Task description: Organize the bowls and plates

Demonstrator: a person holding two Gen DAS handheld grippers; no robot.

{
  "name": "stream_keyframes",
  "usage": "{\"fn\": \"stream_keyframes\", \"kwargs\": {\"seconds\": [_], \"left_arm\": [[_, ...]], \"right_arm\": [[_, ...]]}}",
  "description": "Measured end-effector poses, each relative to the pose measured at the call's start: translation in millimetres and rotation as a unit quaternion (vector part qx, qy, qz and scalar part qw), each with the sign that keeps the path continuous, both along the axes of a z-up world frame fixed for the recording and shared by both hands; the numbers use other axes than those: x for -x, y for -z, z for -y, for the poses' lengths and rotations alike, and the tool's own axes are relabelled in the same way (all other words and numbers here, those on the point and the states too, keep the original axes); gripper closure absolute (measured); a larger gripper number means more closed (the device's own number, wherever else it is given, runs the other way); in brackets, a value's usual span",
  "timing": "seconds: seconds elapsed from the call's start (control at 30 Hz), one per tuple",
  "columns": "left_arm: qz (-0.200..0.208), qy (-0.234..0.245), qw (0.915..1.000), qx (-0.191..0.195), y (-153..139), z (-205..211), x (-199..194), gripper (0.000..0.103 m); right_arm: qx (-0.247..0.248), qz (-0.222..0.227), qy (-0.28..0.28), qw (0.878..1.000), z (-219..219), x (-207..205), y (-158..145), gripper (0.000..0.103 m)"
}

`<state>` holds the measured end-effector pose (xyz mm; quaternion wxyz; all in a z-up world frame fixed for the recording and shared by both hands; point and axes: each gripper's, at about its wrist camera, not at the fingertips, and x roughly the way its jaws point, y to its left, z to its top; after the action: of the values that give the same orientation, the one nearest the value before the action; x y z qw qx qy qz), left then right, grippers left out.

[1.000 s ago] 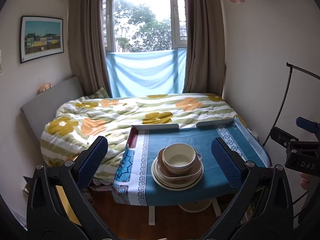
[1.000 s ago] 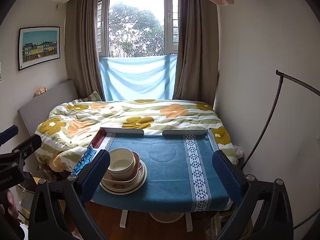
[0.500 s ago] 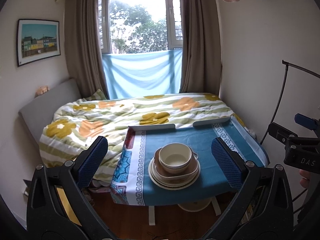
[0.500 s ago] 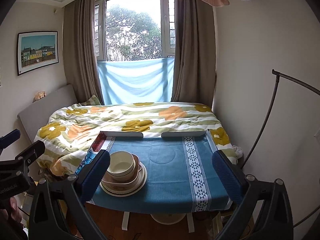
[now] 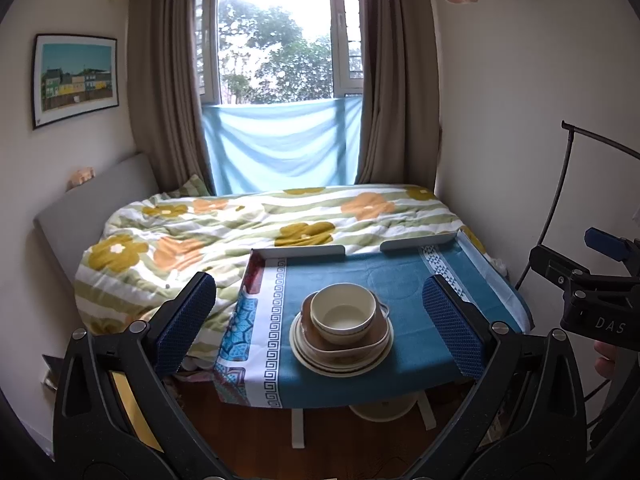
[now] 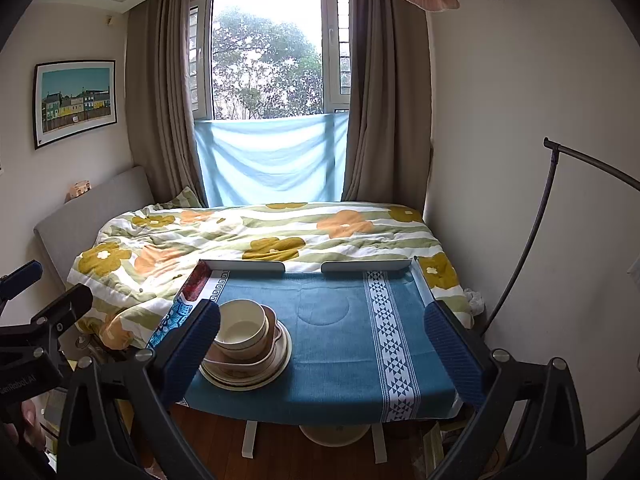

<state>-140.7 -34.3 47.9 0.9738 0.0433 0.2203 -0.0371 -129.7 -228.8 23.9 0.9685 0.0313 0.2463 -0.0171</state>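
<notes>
1. Stack (image 5: 342,332): one cream bowl (image 5: 344,312) nested in a brown handled dish (image 5: 372,342), the two set on a pile of cream plates (image 5: 308,354). It stands on the worktop (image 5: 404,280), on the blue cloth, at the near edge and left of the middle. The right half of the cloth carries nothing.
2. Left gripper (image 5: 320,328): held back from the near edge, fingers (image 5: 186,322) spread wide, nothing between them. Seen from this gripper, the stack lies straight ahead, almost centred in the gap.
3. Right gripper (image 6: 322,344): likewise held back, fingers (image 6: 454,350) spread wide and empty. From here the stack lies ahead and well to the left, partly behind the left finger.
4. Governing relation: the left gripper is the nearer and better lined up. The stack is round, with no long axis to match; only the dish's handle (image 5: 385,309), pointing far right, sets a direction.
5. Stage: crockery gathered in one nested pile fits either a tidied end state or a pile waiting to be sorted apart; the scene does not settle which.
6. Surroundings: a bed (image 5: 248,224) lies beyond the worktop's far edge.
</notes>
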Motion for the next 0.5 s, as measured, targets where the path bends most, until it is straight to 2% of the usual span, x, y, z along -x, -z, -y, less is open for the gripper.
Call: {"fn": "stream_keyframes", "kwargs": {"seconds": [0.5], "left_arm": [[0.003, -0.008, 1.0000, -0.002, -0.3, 1.9, 0.7, 0.000]], "right_arm": [[0.001, 0.000, 0.000, 1.000, 0.2, 0.3, 0.5, 0.002]]}}
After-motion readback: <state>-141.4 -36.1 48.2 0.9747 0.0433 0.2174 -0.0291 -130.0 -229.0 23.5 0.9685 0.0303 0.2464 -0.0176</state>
